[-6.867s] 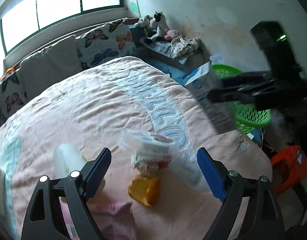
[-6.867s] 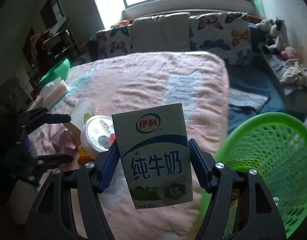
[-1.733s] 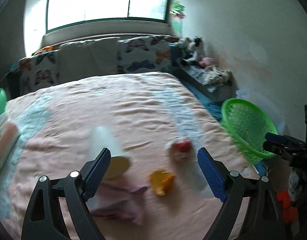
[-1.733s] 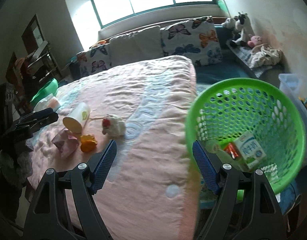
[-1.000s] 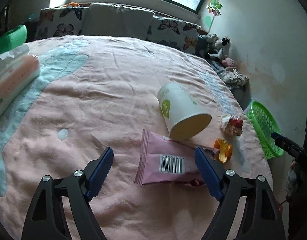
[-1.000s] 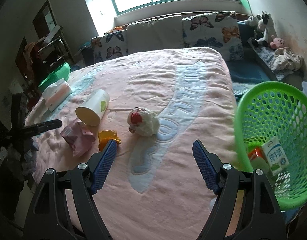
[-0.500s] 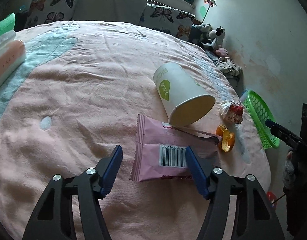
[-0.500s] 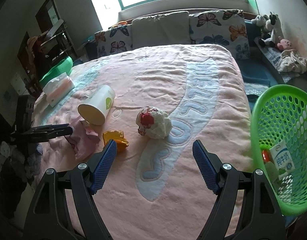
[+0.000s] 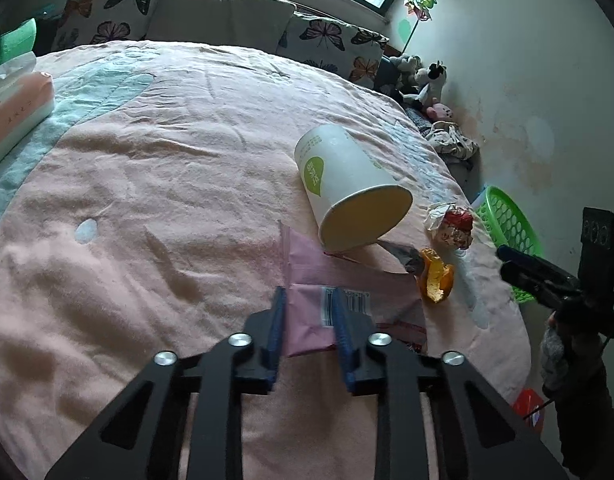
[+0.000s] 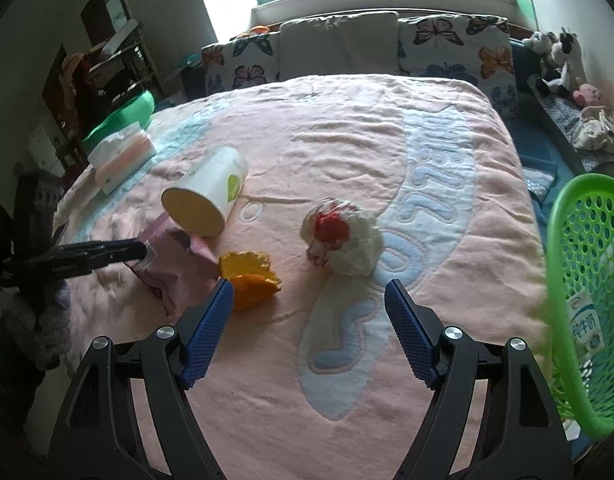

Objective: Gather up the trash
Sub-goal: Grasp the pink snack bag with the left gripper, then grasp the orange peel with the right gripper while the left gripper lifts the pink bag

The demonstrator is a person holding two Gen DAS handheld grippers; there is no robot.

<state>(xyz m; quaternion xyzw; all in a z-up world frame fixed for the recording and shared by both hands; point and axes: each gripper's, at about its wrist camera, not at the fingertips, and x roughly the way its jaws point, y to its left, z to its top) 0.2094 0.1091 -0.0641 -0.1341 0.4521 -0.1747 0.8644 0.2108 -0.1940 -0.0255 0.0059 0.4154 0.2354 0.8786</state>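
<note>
Left gripper point(image 9: 309, 330) just closed, clenched on pink snack wrapper point(image 9: 307, 320) lying on pink bed point(image 9: 147, 200), tipped paper cup point(image 9: 351, 188) touching wrapper's far edge, orange peel point(image 10: 251, 280) beside it, right gripper point(image 10: 309, 332) spread, empty, before crumpled wrapper ball point(image 10: 341, 242), green basket point(image 10: 579, 280) off bed's right side.

A tissue pack point(image 10: 121, 159) lies at the bed's point(image 10: 347, 128) left edge; butterfly pillows point(image 10: 455, 46) line its head; plush toys point(image 10: 559, 60) sit beside its right edge.

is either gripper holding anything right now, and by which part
The left gripper has just been closing and pinches the flat pink plastic wrapper at its near edge, beside the barcode. The right gripper is open and holds nothing.
</note>
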